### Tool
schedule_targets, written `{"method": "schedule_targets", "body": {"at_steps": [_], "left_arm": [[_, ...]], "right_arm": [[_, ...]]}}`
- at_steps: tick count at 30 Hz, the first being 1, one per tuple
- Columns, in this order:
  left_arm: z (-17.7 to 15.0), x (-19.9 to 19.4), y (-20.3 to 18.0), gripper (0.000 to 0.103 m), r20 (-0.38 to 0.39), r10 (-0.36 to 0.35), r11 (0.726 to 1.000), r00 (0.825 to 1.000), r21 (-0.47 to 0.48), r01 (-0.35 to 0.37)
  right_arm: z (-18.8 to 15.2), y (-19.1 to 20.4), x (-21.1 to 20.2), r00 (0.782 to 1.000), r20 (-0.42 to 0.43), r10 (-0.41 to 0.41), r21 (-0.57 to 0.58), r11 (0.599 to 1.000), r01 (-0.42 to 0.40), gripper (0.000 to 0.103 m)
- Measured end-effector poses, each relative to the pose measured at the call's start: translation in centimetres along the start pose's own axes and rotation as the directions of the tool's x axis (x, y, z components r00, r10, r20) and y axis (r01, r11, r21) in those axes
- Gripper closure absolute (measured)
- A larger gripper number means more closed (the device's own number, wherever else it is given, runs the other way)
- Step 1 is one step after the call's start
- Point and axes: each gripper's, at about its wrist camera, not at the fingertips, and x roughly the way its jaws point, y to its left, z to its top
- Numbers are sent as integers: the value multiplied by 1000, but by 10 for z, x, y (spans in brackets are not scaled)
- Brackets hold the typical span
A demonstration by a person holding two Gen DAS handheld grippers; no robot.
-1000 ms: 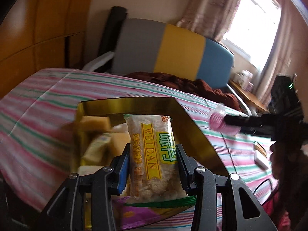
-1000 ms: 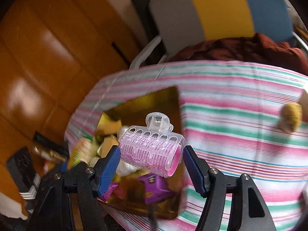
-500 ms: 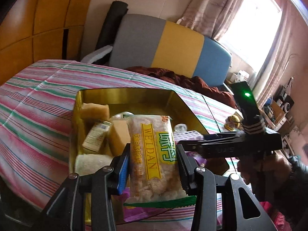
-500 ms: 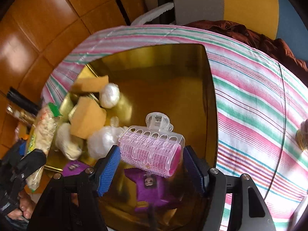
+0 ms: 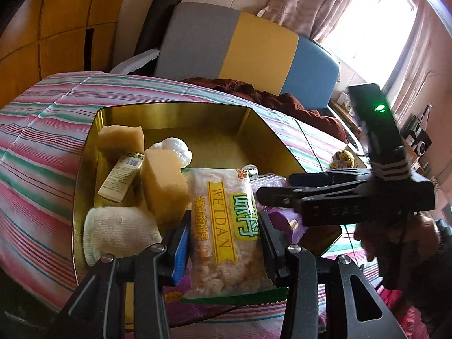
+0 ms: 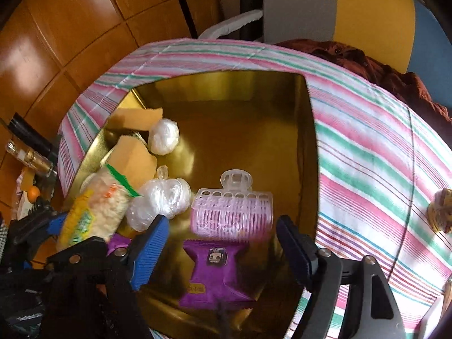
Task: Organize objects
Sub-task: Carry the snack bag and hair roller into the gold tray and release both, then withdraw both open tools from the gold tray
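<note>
A gold tin box sits on a striped tablecloth. My left gripper is shut on a WEIDAN snack packet at the box's near edge; the packet also shows in the right wrist view. My right gripper is open over the box. A pink hair roller sits just beyond its spread fingers, blurred, above a purple packet. In the left wrist view the right gripper's body reaches in from the right.
In the box lie yellow sponges, a white sock, a small carton and white plastic balls. A small yellow toy lies on the cloth to the right. A striped chair stands behind.
My right gripper has opened and let go of the pink roller, which now drops into the box. Both grippers have moved closer over the box.
</note>
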Motion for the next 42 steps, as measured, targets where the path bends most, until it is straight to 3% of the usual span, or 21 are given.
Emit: {"method": "schedule_targets", "body": {"at_steps": [13,16,27,42], "left_arm": [[3,30,-18,59,-47,21,998,999,53,-18],[2,31,-20,53,-45,18,998,999,54,-16],[8,3,-23,44,39,65,995,997,76,-68],[10,-16,-54,34,75,52,982,996,178,-64]], "right_arm": [[-19,-23,-47,992,127,-19,159,987,-1,23],[-22,-26,-51,990,141,-23,174,985,-2,23],[-42,-30,-54,989,144,-35,220,975,2,23],[-64,-38,-71,982,146,-117,225,971,82,19]]}}
